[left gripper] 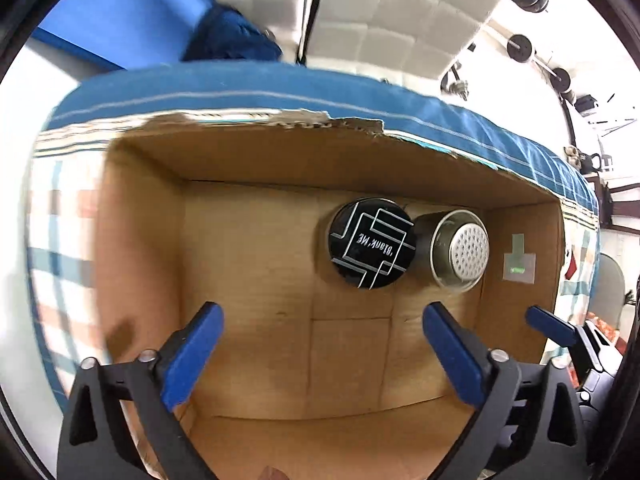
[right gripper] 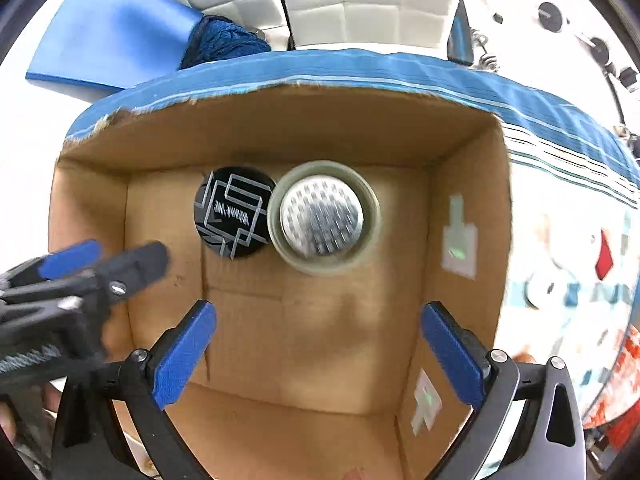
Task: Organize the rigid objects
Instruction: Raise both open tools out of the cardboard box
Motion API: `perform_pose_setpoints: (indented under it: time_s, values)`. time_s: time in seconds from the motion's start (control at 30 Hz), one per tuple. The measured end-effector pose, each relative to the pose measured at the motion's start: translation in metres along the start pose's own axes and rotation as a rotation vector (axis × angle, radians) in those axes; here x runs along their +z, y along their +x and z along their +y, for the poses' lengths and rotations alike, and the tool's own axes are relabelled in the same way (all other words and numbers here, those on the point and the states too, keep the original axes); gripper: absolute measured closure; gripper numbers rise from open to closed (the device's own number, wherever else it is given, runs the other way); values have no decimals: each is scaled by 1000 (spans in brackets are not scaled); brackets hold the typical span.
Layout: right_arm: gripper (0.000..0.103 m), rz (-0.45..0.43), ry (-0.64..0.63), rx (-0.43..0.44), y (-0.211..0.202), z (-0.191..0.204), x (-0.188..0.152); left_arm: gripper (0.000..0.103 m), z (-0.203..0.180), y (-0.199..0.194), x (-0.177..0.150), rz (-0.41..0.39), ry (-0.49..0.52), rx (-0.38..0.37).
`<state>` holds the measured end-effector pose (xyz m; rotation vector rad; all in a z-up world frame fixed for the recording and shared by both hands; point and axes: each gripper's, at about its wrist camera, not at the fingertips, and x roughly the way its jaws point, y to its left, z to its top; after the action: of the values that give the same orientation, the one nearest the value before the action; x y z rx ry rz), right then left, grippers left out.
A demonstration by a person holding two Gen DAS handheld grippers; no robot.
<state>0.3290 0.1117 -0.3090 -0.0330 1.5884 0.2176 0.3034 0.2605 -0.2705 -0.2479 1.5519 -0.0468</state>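
Left gripper (left gripper: 322,354): wide open, holding nothing, pointing down into the box.
Right gripper (right gripper: 318,356): wide open too, and nothing is between its blue fingers (right gripper: 184,354).
Bed (left gripper: 280,88): the biggest thing here, with a blue striped cover. The box sits on it.
Box (left gripper: 240,264): brown cardboard, open on top, with a torn far edge. Both task things stand inside it, by the far wall.
Silver can (right gripper: 323,218): round, with a dotted metal top. It stands in the box, touching the black tin, on the side nearer the box's taped wall.
Black tin (left gripper: 371,243): round and flat, with white lines and words on its lid. It is the smaller one.
How they handle: I think both are hard and light. The smooth round sides may slip.
Where to hold: squeeze across the round sides, not the top.
Job so far: both things look put away.
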Motion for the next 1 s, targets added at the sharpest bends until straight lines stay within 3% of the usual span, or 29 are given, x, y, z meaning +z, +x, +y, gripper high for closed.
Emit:
perform_pose_setpoints:
  time_s: [0.4, 0.43, 1.0]
  values:
    - [0, -134, -5, -17, -48, 3, -71, 0, -9, -65, -66, -203, 35, 76]
    - [0, -143, -5, -20, -53, 3, -76, 0, -7, -61, -55, -212, 35, 73]
    - [0, -226, -27, 73, -124, -6, -160, 0, -33, -136, -133, -346, 82, 78]
